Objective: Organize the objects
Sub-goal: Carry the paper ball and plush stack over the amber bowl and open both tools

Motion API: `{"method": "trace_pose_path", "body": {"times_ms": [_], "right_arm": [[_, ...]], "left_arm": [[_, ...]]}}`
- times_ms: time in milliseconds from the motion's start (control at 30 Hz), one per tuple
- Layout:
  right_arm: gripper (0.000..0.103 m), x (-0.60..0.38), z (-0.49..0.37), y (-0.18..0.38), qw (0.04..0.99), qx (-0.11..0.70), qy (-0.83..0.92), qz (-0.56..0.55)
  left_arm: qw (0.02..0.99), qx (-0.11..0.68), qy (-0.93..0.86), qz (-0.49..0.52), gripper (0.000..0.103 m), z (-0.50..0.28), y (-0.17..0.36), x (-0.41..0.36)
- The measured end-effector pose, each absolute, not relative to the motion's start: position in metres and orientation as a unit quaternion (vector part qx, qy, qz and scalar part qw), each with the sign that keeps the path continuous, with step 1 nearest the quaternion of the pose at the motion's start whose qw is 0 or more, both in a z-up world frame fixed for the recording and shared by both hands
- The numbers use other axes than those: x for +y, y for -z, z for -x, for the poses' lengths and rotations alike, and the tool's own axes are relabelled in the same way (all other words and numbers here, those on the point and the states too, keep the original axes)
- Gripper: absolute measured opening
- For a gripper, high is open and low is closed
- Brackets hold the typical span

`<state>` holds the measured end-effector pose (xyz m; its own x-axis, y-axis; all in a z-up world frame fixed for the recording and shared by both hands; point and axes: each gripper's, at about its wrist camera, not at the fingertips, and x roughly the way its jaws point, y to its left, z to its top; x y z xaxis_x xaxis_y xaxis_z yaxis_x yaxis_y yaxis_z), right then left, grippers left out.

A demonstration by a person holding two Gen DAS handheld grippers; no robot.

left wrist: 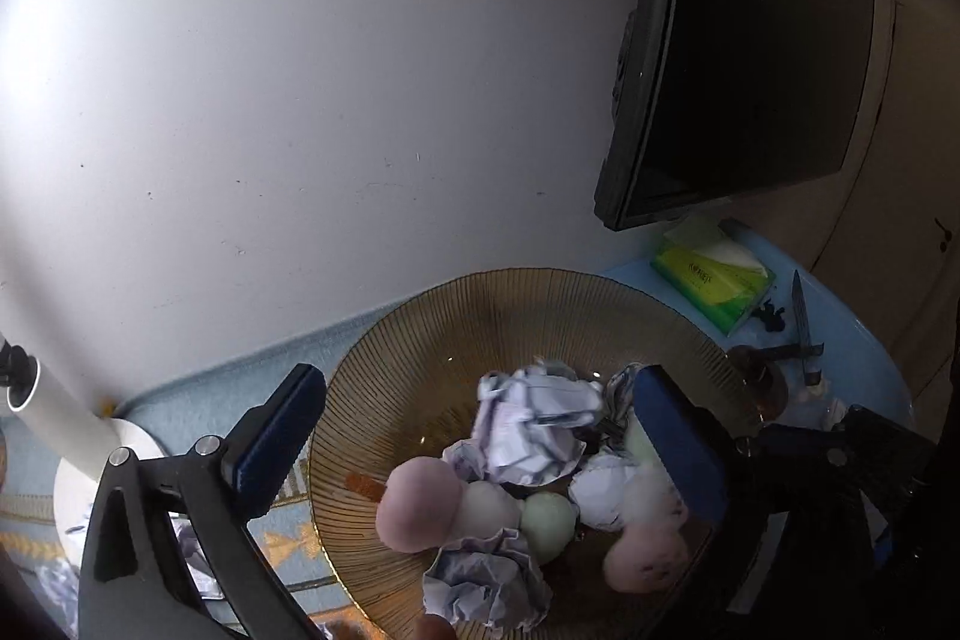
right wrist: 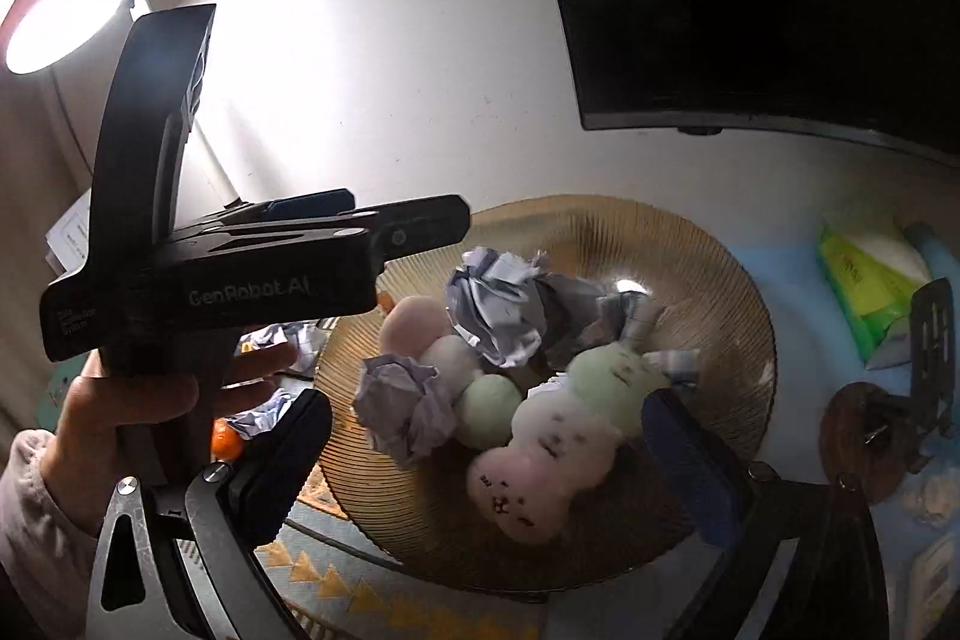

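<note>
A ribbed amber glass bowl (left wrist: 540, 304) (right wrist: 708, 256) holds several crumpled paper balls (left wrist: 528, 424) (right wrist: 498, 304) and two soft skewer toys of pink, white and green balls (left wrist: 474, 514) (right wrist: 540, 460). My left gripper (left wrist: 480, 436) is open and empty, its jaws spread above the bowl's contents. My right gripper (right wrist: 492, 454) is open and empty, also spread over the bowl. The left gripper body (right wrist: 240, 274) shows in the right wrist view, held by a hand at the bowl's left.
A green tissue pack (left wrist: 714, 280) (right wrist: 864, 286), a knife (left wrist: 801, 322) and a dark round stand (right wrist: 864, 430) lie right of the bowl. A black TV (left wrist: 750, 40) hangs on the wall. A white lamp (left wrist: 66, 436) stands left; more crumpled paper (right wrist: 282, 340) lies there.
</note>
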<state>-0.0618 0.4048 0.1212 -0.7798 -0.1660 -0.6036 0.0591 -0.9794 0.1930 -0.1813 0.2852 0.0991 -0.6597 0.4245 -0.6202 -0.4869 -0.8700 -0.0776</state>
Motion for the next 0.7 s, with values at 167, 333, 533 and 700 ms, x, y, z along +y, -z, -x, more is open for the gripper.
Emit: {"method": "trace_pose_path", "body": {"times_ms": [167, 333, 533, 700], "right_arm": [[0.103, 0.398, 0.048, -0.133, 0.072, -0.107, 0.943, -0.306], [0.103, 0.368, 0.041, -0.153, 0.079, -0.102, 0.948, -0.29], [0.103, 0.311, 0.037, -0.167, 0.116, -0.102, 0.946, -0.286], [0.103, 0.244, 0.044, -0.139, 0.143, -0.058, 0.936, -0.317]], "left_arm": [[0.235, 0.056, -0.916, 0.32, 0.102, 0.172, -0.117, 0.253], [0.211, 0.05, -0.928, 0.303, 0.102, 0.154, -0.131, 0.193], [0.143, 0.058, -0.942, 0.299, 0.102, 0.127, -0.144, 0.11], [0.102, 0.072, -0.936, 0.328, 0.102, 0.098, -0.115, 0.041]]}}
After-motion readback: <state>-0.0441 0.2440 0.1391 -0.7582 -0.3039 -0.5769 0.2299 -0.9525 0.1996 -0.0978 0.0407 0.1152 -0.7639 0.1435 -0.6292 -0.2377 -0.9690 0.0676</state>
